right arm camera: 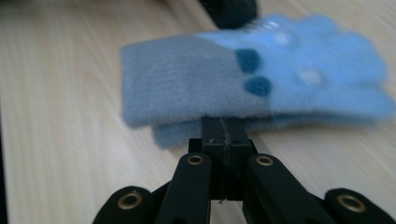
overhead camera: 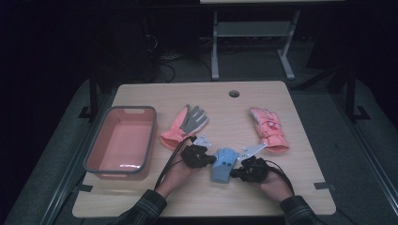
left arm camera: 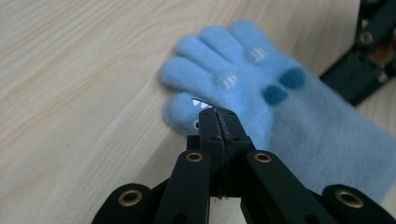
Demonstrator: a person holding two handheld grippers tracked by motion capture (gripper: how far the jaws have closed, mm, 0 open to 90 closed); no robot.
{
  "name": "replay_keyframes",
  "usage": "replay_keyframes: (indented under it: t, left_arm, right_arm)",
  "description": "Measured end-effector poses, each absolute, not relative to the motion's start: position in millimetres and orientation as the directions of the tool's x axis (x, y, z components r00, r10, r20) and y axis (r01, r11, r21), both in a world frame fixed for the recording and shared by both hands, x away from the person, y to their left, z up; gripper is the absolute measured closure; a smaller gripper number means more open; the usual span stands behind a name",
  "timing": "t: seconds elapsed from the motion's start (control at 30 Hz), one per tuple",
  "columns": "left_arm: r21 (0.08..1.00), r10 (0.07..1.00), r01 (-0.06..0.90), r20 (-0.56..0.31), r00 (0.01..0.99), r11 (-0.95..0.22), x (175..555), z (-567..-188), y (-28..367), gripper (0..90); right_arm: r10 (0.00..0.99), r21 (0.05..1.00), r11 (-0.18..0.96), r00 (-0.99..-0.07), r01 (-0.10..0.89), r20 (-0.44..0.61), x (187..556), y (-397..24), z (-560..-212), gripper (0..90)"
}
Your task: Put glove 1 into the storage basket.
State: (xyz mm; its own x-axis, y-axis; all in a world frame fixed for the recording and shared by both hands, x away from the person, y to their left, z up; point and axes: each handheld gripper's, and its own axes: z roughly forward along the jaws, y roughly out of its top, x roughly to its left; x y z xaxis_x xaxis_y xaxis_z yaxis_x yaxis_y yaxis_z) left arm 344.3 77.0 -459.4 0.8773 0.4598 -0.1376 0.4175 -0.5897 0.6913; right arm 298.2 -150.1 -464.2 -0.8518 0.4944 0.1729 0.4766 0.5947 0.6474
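Dim room, pale wooden table (overhead camera: 141,197) with a cable hole at the far edge. Blue fleece glove (overhead camera: 224,164) lying near-centre, flat on the wood, between both tools. Left gripper (left arm camera: 218,116) closed tight, tips nipping the thumb-side edge of the glove. Right gripper (right arm camera: 223,126) likewise closed, tips at the cuff edge, apparently pinching it. Probable purpose: a two-point hold to lift and carry without sagging. Pink bin (overhead camera: 94,154) at left, likely destination. Orange-grey glove (overhead camera: 185,124) and pink glove (overhead camera: 267,126) farther back, untouched.
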Motion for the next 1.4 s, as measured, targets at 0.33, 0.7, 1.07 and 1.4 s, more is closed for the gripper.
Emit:
replay_keyframes:
  t: [0.33,0.7,1.07,1.4]
  left_arm:
    - [0.699,0.454,0.419,-0.151,0.878,-0.579,343.2,-458.5,75.6,89.3]
    - [0.703,0.462,0.411,-0.132,0.877,-0.58,335.3,-445.9,80.3,57.3]
    - [0.676,0.447,0.395,-0.107,0.888,-0.622,326.6,-453.0,64.9,21.2]
    - [0.658,0.43,0.376,-0.087,0.899,-0.653,322.4,-462.0,56.5,19.8]
  right_arm:
    - [0.421,0.656,0.619,-0.888,0.431,0.187,291.7,-116.1,-466.5,90.0]
    - [0.484,0.663,0.584,-0.857,0.468,0.178,286.1,-152.2,-458.4,68.3]
    - [0.661,0.688,0.528,-0.749,0.498,0.034,298.7,-197.4,-462.7,32.4]
    - [0.711,0.685,0.495,-0.702,0.535,0.034,310.0,-208.5,-472.4,27.5]
